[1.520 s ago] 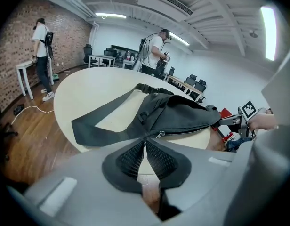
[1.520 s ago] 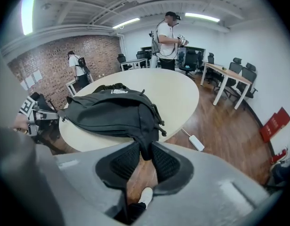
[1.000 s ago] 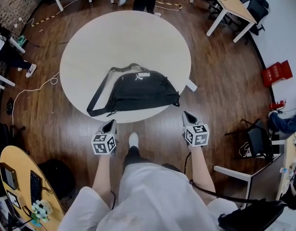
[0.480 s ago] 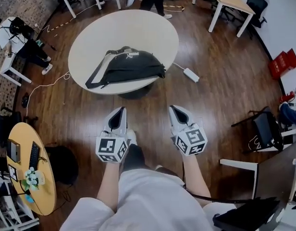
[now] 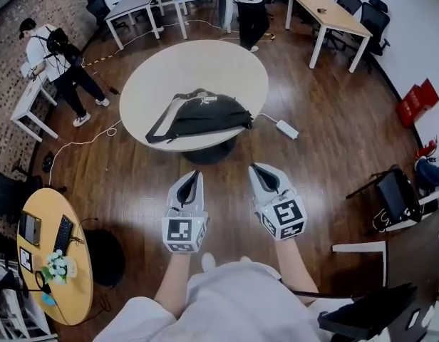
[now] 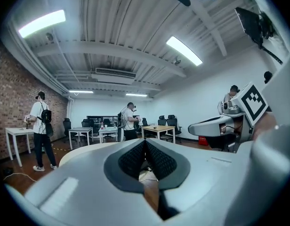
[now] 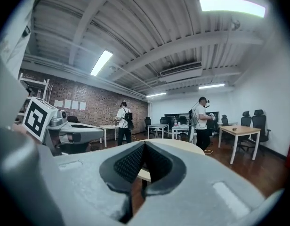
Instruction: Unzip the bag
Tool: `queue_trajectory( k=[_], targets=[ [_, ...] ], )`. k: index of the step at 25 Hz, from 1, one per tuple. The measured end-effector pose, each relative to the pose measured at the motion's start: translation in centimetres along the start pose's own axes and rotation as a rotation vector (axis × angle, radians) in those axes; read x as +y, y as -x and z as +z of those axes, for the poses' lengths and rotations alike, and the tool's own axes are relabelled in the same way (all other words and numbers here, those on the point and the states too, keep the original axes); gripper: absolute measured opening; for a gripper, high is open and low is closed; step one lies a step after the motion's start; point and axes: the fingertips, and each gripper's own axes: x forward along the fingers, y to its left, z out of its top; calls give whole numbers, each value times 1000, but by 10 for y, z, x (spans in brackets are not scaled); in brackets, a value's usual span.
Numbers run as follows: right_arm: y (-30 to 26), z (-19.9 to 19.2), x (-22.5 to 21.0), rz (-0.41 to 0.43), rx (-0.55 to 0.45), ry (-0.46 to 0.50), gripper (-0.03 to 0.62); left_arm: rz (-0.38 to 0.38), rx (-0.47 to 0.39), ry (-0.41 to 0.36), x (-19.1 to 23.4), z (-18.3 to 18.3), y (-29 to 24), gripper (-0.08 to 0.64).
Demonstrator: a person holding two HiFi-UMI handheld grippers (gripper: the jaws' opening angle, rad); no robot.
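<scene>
A black sling bag [image 5: 199, 115] with a long strap lies on the round white table [image 5: 198, 66] in the head view. Both grippers hang well short of the table, over the wooden floor. My left gripper [image 5: 196, 174] is shut with nothing between its jaws, and its pads [image 6: 135, 157] meet in the left gripper view. My right gripper [image 5: 255, 168] is also shut and empty, its pads [image 7: 152, 163] closed together in the right gripper view. In both gripper views the table edge [image 7: 180, 144] shows beyond the jaws; the bag is hidden there.
A white power strip [image 5: 286, 128] with its cable lies on the floor right of the table. A small round wooden desk [image 5: 52, 262] stands at the left. Other tables, office chairs and several people [image 5: 59, 66] fill the room's far side.
The view has pulled back from the table, so the bag sits farther away. Both grippers have risen and now point forward, closer together.
</scene>
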Motion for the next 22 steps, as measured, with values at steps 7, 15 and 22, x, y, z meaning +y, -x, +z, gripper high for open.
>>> queue_trajectory(
  k=[7,15,22],
  targets=[
    [-3,11,50,7,-10,5,-9,21,-35,20,30,4,47,18],
    [-12,10,93,33,14,44,-9,43,-41,71,61,-7,72,18],
    [-20,9,108,1,26,50,-9,20,-46,86,77,-13,80,18]
  ],
)
